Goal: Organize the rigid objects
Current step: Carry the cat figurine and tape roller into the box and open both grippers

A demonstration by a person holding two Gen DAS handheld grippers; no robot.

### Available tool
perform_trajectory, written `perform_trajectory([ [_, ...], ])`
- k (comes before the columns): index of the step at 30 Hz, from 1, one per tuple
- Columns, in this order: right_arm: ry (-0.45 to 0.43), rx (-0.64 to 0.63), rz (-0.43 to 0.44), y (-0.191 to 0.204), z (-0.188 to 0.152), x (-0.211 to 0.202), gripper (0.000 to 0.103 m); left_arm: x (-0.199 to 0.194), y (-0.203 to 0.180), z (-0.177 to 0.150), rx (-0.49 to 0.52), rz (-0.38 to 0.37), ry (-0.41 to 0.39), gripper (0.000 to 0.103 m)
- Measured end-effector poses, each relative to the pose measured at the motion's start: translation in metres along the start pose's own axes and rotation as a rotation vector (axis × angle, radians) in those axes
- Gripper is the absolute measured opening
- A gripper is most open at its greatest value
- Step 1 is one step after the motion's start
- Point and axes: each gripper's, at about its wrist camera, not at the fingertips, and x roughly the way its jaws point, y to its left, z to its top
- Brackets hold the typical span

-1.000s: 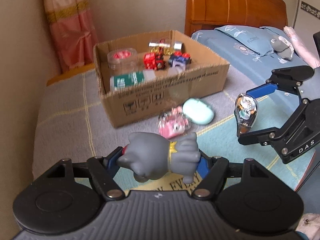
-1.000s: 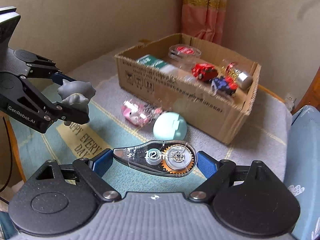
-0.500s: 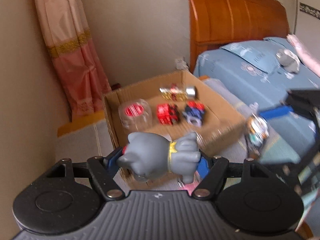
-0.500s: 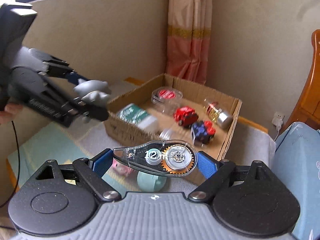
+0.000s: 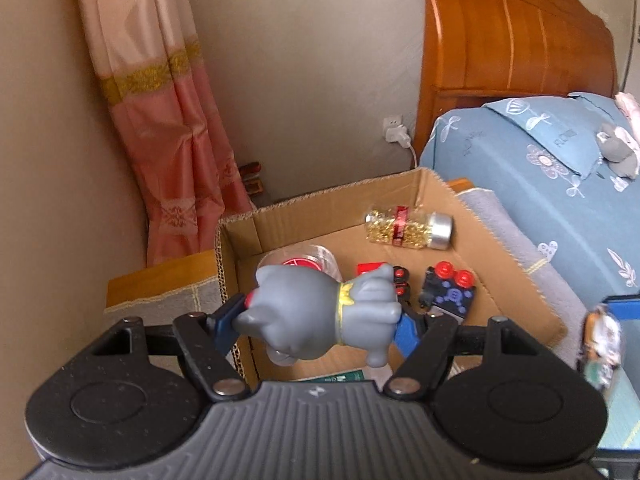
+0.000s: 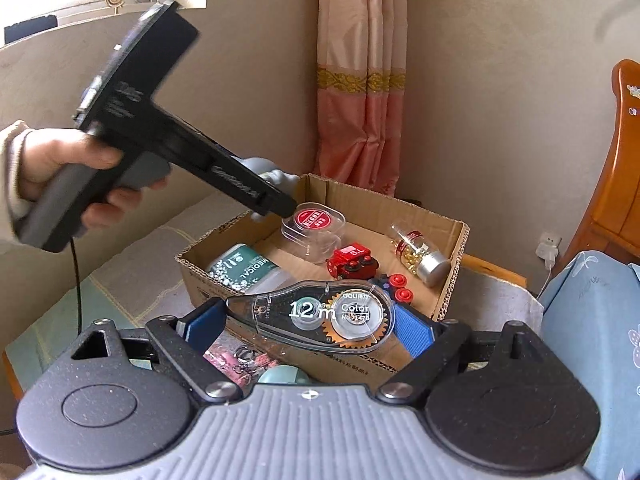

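Observation:
My left gripper [image 5: 320,320] is shut on a grey cat figurine [image 5: 320,312] and holds it over the near left part of the open cardboard box [image 5: 516,280]. In the right wrist view the left gripper [image 6: 276,192] hangs above the box's far left corner [image 6: 312,184], the figurine [image 6: 264,168] mostly hidden behind it. My right gripper [image 6: 312,320] is shut on a clear correction tape dispenser [image 6: 316,316], held just in front of the box's near wall.
The box holds a clear round case with a red label [image 6: 314,226], a red toy car [image 6: 352,262], a blue and red block toy [image 5: 448,292], a jar of gold beads [image 5: 408,228] and a green bottle [image 6: 240,268]. A pink toy [image 6: 236,360] and mint case [image 6: 280,374] lie outside. A bed [image 5: 560,184] stands right.
Both grippers rose and moved toward the box. The left gripper with the cat figurine went from the mat to over the box. The right gripper followed with the tape dispenser.

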Motion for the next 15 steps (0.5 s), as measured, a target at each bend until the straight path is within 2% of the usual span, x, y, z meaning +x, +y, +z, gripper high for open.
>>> perform_trajectory([
  [4,0.011,0.003,-0.009,-0.004,0.0,0.006,0.093,0.018,0.004,-0.002,-0.026,0.003,0.018,0.074],
  [6,0.018,0.005,-0.013,-0.005,0.0,0.008,0.093,0.023,0.006,-0.003,-0.039,0.006,0.019,0.084],
  [7,0.02,0.006,-0.014,-0.005,0.0,0.009,0.093,0.023,0.008,-0.003,-0.048,0.006,0.017,0.094],
  [15,0.037,0.012,-0.026,-0.006,0.003,0.018,0.093,0.004,0.009,-0.01,-0.028,-0.001,-0.033,0.096],
])
